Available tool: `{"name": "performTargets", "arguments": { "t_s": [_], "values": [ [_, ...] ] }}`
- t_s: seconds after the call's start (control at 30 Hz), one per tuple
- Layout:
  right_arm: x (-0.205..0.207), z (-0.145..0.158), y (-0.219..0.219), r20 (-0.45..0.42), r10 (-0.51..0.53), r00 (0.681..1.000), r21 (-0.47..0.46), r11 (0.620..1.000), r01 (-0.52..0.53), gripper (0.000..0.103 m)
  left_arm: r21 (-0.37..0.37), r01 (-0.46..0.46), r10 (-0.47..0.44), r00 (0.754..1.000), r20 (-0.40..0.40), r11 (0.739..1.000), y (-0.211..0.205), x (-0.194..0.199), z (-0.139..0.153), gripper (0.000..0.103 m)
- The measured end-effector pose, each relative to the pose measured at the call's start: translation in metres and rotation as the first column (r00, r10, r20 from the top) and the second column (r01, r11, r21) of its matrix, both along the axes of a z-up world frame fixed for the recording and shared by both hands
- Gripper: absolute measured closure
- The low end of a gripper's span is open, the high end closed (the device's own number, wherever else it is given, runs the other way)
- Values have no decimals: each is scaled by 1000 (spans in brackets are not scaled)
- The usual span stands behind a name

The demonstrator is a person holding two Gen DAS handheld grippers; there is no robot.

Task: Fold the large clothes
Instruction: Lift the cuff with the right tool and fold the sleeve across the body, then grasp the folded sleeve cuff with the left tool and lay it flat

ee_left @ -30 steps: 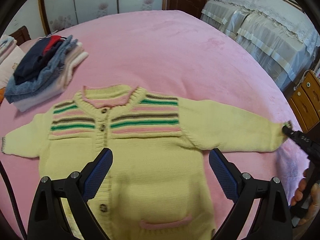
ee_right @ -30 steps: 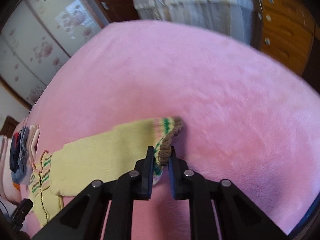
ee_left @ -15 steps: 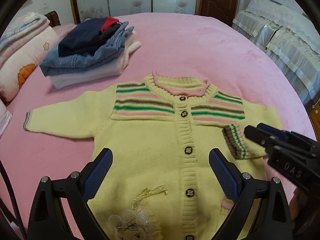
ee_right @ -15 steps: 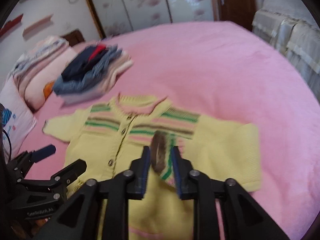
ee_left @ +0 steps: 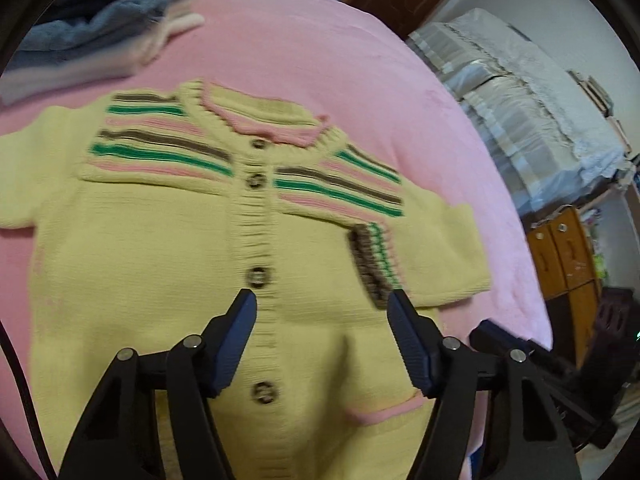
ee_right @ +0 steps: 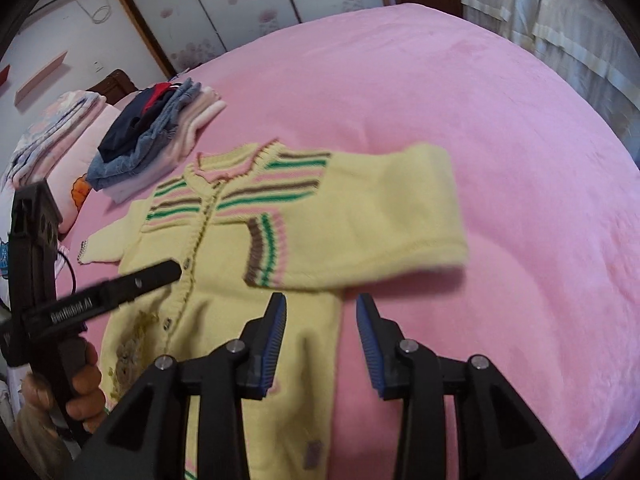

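A yellow knit cardigan with green, brown and pink chest stripes lies face up on the pink bed. Its right sleeve is folded inward, and the striped cuff rests on the chest. The cardigan also shows in the right wrist view, with the folded sleeve and cuff. My left gripper is open and empty above the button placket. My right gripper is open and empty just below the folded sleeve. The left sleeve still lies stretched out.
A stack of folded clothes lies on the bed behind the cardigan's left shoulder, with pillows beyond it. A second bed with white covers and a wooden cabinet stand to the right of the pink bed.
My right gripper has let go of the striped cuff, opened and drawn back. The sleeve now lies folded over the chest. My left gripper has moved closer over the cardigan's middle.
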State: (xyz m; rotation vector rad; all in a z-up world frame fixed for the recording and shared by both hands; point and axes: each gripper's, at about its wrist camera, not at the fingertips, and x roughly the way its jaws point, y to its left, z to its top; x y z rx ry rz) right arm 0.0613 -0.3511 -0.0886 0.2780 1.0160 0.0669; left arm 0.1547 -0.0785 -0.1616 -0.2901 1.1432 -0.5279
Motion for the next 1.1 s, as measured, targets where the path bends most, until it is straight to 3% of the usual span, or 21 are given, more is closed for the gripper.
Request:
{"name": "performTargets", "arguments": {
  "t_s": [0.1,0.23,0.47,0.57,0.6,0.7,0.9,0.97,1.1],
  "values": [
    [-8,-9,-5,-21,-15,1000,17,1000,15,66,-59,44,-47,998,-43,997,-21,5,-9,47],
    [-12,-14,-10,-23,-31,999,39,999,32,66,-97,58,-70,991,-119,994,-43,8,-29,48],
    [-12,-14,-17,-2,-45,999,43,998,45,66,-147,20,-42,989,-145,989,-62,16,-46,49],
    [-13,-18,-20,-10,-52,999,50,997,53,66,-140,43,-61,990,-128,989,-80,23,-48,73],
    [-13,-19,-21,-14,-57,998,53,997,58,66,-133,48,-64,990,-123,990,-86,25,-47,88],
    [-14,-22,-24,-20,-70,997,57,996,71,66,-105,33,-46,992,-121,994,-96,28,-42,94],
    [-5,-25,-26,-23,-71,997,25,997,71,65,-112,46,-49,998,-26,993,-93,36,20,95],
    [5,-28,-25,-21,-67,998,24,997,68,55,-93,66,-63,997,41,993,-89,45,53,95],
    [32,-33,-15,-1,-51,999,3,999,51,52,-37,90,-85,989,121,995,-76,67,103,95]
  ]
}}
